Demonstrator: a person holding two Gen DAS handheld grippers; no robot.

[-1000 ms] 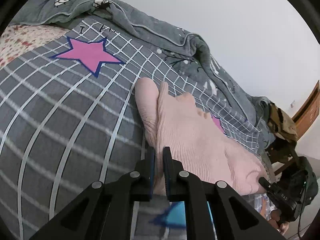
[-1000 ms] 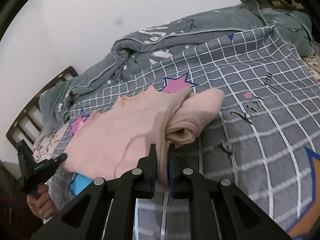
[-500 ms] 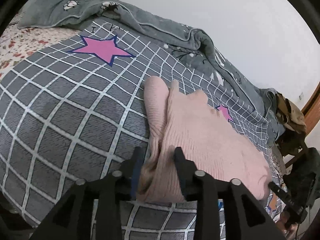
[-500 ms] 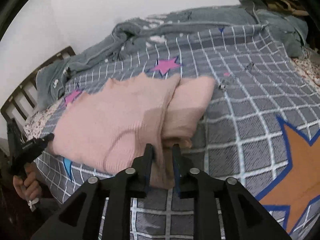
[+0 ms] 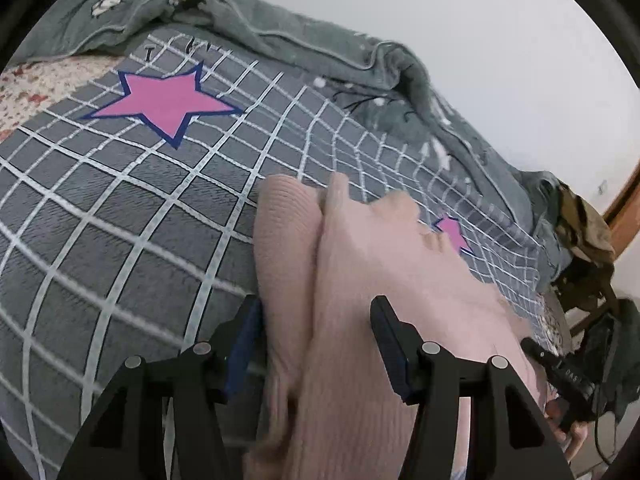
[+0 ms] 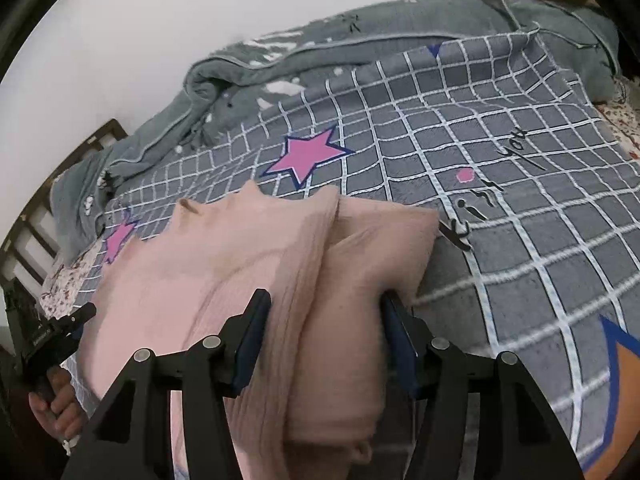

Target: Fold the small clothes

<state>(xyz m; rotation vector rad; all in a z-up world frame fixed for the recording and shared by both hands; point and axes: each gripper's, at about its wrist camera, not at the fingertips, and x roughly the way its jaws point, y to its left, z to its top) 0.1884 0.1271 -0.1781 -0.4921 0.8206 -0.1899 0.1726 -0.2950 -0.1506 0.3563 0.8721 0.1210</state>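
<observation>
Sweater (image 5: 384, 280): pink, ribbed knit, sleeves folded in, lying on checked blanket (image 5: 120, 220). Left gripper (image 5: 316, 344) and right gripper (image 6: 324, 332): both wide, astride its hem.

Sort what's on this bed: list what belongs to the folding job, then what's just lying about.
Job: pink sweater; left gripper, open; right gripper, open.

Lying about: grey checked blanket; rumpled grey quilt; floral sheet; olive bag.

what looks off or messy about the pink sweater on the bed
The pink sweater lies folded but uneven: the sleeve fold bulges out past the body's edge. The grey quilt is bunched along the wall. Nothing looks damaged.
</observation>
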